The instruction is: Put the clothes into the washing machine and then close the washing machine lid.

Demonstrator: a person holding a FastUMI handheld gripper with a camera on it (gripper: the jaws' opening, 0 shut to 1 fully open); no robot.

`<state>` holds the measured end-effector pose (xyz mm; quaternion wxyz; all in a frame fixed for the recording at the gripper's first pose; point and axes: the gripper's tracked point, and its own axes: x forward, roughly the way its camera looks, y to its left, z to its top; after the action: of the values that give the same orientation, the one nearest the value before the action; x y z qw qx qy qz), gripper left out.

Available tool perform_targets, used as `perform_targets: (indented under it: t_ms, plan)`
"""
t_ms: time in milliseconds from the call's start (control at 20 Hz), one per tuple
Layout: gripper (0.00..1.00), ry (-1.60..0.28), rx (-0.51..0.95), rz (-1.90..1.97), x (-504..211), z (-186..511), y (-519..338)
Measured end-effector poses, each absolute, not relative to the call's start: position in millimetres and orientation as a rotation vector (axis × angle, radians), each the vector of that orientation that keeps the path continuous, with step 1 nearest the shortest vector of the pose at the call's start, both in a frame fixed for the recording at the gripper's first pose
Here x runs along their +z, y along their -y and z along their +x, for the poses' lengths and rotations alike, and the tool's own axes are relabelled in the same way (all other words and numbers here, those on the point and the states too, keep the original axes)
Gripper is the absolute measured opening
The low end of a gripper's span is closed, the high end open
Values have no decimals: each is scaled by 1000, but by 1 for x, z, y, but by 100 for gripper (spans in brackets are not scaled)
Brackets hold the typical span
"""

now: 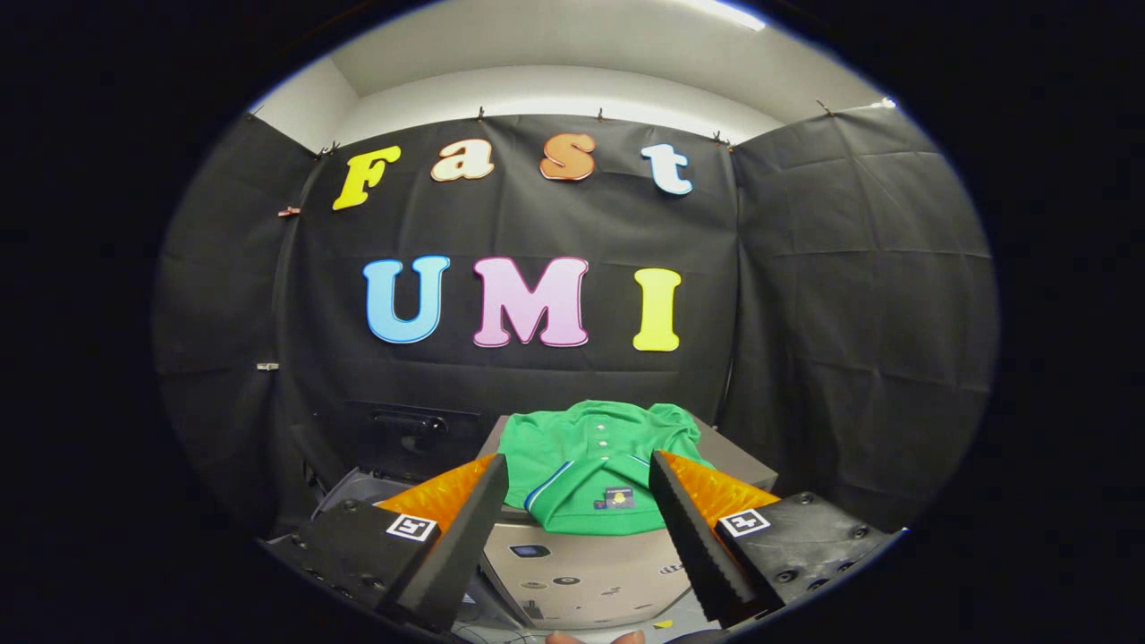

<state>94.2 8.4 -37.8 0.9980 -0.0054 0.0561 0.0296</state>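
Observation:
A green polo shirt (590, 461) lies folded on the flat grey top of a box-like unit (581, 563), ahead of my fingers and seen between them. To the left of that unit sits the washing machine (376, 478), with its dark lid (411, 434) standing up against the black wall. My gripper (580, 470) hangs in the air short of the shirt, open, its two black serrated fingers (465, 528) spread wide with nothing between them.
Black cloth walls close in the booth behind and on both sides. The grey unit's front face carries small stickers and a small screen (530, 551). Fingertips of a hand (595, 637) show just below the gripper.

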Motion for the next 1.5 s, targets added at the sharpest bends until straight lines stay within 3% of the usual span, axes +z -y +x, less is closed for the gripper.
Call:
perform_targets:
  t_ms: [300,800,1200,1350,1500]
  plan:
    - [99,-216,68,-32,-38,166,-1]
    - [99,-581,8,-114,-107,287,18]
    - [98,-765,23,-110,-171,324,27]
    - [59,-713,43,-130,-176,327,25]
    - [20,-725,-35,-138,-174,325,31]
